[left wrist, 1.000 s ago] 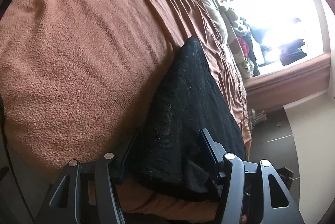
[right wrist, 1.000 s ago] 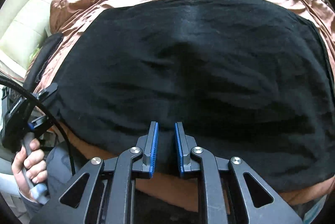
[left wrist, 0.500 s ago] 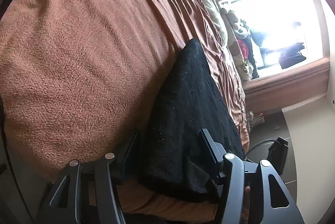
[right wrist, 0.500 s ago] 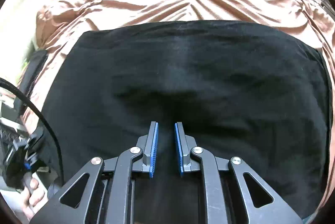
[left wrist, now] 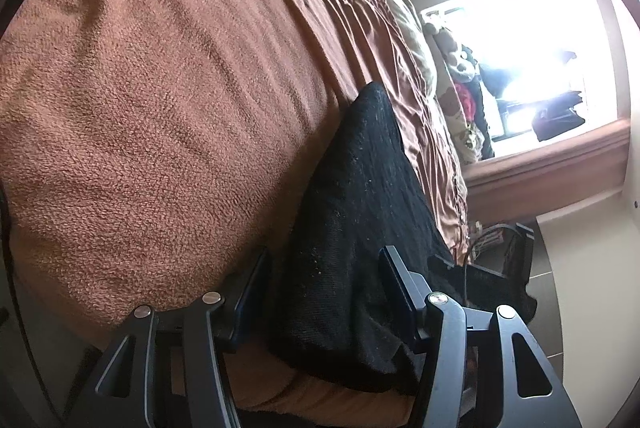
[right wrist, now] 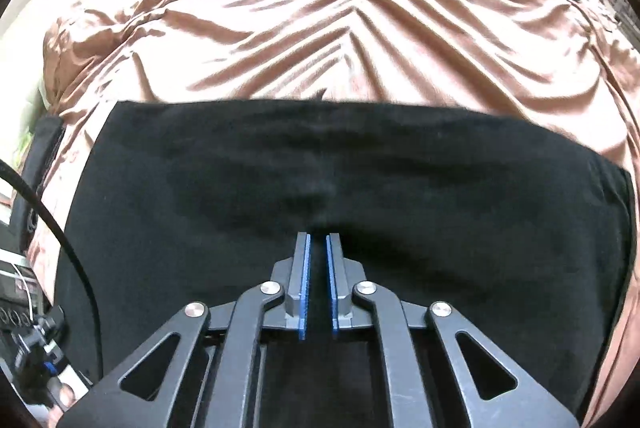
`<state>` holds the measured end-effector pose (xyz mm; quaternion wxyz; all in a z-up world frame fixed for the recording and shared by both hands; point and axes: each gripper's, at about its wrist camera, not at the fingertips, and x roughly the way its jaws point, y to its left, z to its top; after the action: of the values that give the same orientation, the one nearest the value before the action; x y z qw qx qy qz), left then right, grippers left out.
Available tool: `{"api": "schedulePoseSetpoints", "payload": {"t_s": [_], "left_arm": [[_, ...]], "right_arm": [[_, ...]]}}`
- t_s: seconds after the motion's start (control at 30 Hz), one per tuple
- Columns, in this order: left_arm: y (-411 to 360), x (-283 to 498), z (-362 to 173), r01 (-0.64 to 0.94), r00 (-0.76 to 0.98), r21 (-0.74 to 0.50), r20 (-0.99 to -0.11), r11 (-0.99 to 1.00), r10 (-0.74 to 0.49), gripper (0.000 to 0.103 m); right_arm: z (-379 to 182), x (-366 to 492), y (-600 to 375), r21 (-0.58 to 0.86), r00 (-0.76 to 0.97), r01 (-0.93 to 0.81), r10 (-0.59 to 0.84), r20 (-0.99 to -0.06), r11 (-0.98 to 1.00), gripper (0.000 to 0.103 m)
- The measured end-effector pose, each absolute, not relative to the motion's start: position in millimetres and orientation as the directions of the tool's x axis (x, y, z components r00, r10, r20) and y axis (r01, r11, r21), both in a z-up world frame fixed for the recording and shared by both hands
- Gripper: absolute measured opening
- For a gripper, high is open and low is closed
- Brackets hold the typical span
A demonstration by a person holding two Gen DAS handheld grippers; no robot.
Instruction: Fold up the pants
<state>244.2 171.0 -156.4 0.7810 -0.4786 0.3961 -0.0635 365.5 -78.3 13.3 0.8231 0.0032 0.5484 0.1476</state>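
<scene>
In the left wrist view, a brown fleece blanket (left wrist: pixel 152 116) fills the left and centre of the frame. Right of centre, the black pants (left wrist: pixel 360 228) run as a dark wedge from the middle down to the bottom edge, lying on the bed. Your left claw (left wrist: pixel 324 292) sits at the bottom, released, its fingers standing apart on either side of the pants' near end without pinching it. A bright window (left wrist: pixel 520 68) glares at the upper right.

In the right wrist view, the pants (right wrist: pixel 200 196) spread as a wide black band across the middle and lower frame, with a rumpled pink bedspread (right wrist: pixel 320 28) above. Your right claw (right wrist: pixel 318 248) points down at bottom centre; its jaws have just been closing and now look clenched to a thin slit. Whether fabric is caught between them I cannot tell.

The risk: if that clench caught nothing, or only the top layer, lifting would leave the pants flat or pull the layers askew. Your open left claw would not hold its end, so the cloth could drag sideways and bunch.
</scene>
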Motion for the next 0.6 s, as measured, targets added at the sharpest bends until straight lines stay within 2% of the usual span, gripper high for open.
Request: {"api": "schedulePoseSetpoints", "payload": {"t_s": [0.33, 0.6], "left_arm": [[170.9, 246.5, -157.5, -0.305, 0.673, -0.784, -0.579, 0.540, -0.460, 0.049], [166.8, 251.1, -155.6, -0.318, 0.665, -0.764, -0.602, 0.562, -0.442, 0.046]], "right_arm": [[5.8, 407.3, -72.4, 0.197, 0.343, -0.206, 0.259, -0.903, 0.959, 0.001], [2.5, 381.5, -74.1, 0.203, 0.300, -0.261, 0.280, -0.912, 0.944, 0.001]]}}
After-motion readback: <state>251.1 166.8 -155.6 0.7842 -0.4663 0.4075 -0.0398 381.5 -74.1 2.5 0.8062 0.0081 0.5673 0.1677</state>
